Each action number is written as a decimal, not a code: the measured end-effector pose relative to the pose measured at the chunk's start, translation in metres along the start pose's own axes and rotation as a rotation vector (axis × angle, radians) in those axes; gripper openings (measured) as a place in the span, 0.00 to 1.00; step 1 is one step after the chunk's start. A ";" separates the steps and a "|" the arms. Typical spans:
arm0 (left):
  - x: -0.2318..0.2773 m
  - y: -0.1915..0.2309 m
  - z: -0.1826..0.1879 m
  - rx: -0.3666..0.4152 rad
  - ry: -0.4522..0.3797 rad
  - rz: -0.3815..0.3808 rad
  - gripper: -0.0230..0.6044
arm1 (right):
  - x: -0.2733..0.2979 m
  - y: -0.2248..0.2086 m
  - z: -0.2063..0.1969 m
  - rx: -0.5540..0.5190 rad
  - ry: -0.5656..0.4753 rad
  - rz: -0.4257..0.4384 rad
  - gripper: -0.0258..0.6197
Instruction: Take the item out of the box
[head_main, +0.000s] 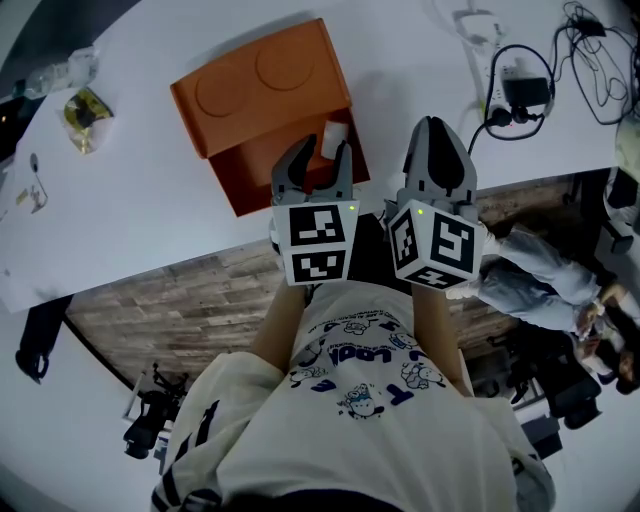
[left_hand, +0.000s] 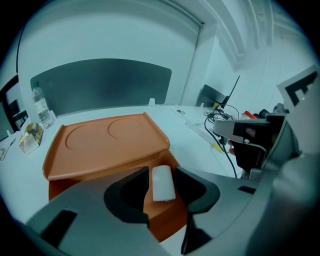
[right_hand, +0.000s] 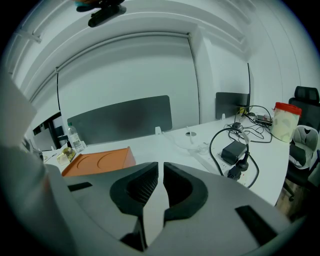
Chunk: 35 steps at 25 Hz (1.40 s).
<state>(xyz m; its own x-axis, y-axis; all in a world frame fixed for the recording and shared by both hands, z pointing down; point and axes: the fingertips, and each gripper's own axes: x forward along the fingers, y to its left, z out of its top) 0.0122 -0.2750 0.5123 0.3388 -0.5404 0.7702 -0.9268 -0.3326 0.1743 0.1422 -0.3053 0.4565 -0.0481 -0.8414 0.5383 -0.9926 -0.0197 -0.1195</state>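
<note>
An orange box (head_main: 262, 182) stands open on the white table, its lid (head_main: 260, 85) folded back and away from me. A small white block, the item (head_main: 333, 138), rests in the box's near right corner. My left gripper (head_main: 322, 152) reaches down into the box and is open, one jaw on each side of the item (left_hand: 162, 182), with a gap showing on the left side. My right gripper (head_main: 437, 135) hovers to the right of the box over bare table. In the right gripper view it (right_hand: 161, 172) is shut with nothing between its jaws.
A power strip with a black adapter and cables (head_main: 525, 90) lies at the table's far right. A water bottle (head_main: 60, 72) and a yellow packet (head_main: 85, 115) sit at the far left. The table's near edge (head_main: 200, 265) runs just before the grippers. A red-lidded jar (right_hand: 286, 120) stands far right.
</note>
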 end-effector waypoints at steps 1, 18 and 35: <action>0.001 0.000 -0.001 0.001 0.005 -0.003 0.32 | 0.001 0.000 0.000 0.000 0.001 -0.001 0.12; 0.024 -0.006 -0.015 0.033 0.132 -0.041 0.36 | 0.013 -0.007 -0.007 0.014 0.033 -0.016 0.12; 0.037 -0.001 -0.022 0.024 0.199 -0.063 0.36 | 0.026 -0.010 -0.011 0.027 0.057 -0.028 0.12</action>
<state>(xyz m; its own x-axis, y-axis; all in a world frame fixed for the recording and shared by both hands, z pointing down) 0.0224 -0.2773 0.5537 0.3547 -0.3555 0.8648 -0.9001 -0.3802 0.2129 0.1492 -0.3204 0.4809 -0.0279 -0.8082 0.5882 -0.9903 -0.0578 -0.1264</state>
